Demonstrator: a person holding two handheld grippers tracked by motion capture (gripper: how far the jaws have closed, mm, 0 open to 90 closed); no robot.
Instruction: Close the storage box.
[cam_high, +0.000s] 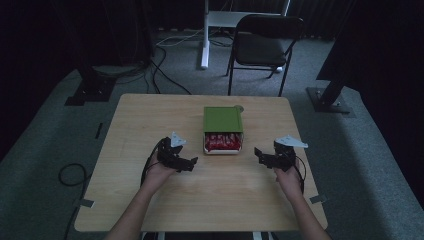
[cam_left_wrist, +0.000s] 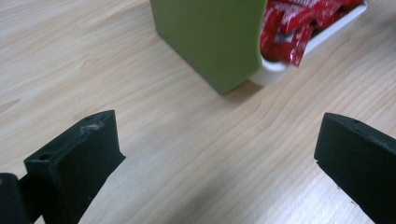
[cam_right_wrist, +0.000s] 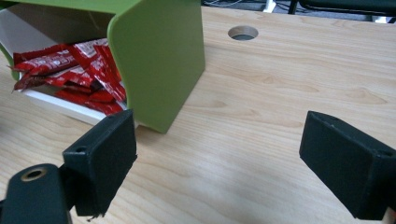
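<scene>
A green box (cam_high: 223, 119) with a white tray (cam_high: 221, 151) full of red packets (cam_high: 223, 141) stands mid-table. My left gripper (cam_high: 191, 163) hovers left of the tray, open and holding nothing. On the other side, my right gripper (cam_high: 258, 153) is open and holds nothing. In the left gripper view the green box (cam_left_wrist: 212, 39) and red packets (cam_left_wrist: 299, 28) lie ahead, beyond the open gripper (cam_left_wrist: 217, 158). The right gripper view shows the green box (cam_right_wrist: 161, 60) with red packets (cam_right_wrist: 74, 70) inside, just past the open gripper (cam_right_wrist: 219, 158).
The wooden table (cam_high: 150, 125) has a round cable hole (cam_right_wrist: 243, 32) behind the box. A black chair (cam_high: 265, 45) and a white desk leg (cam_high: 204, 35) stand beyond the table. Cables (cam_high: 165, 70) run over the grey carpet.
</scene>
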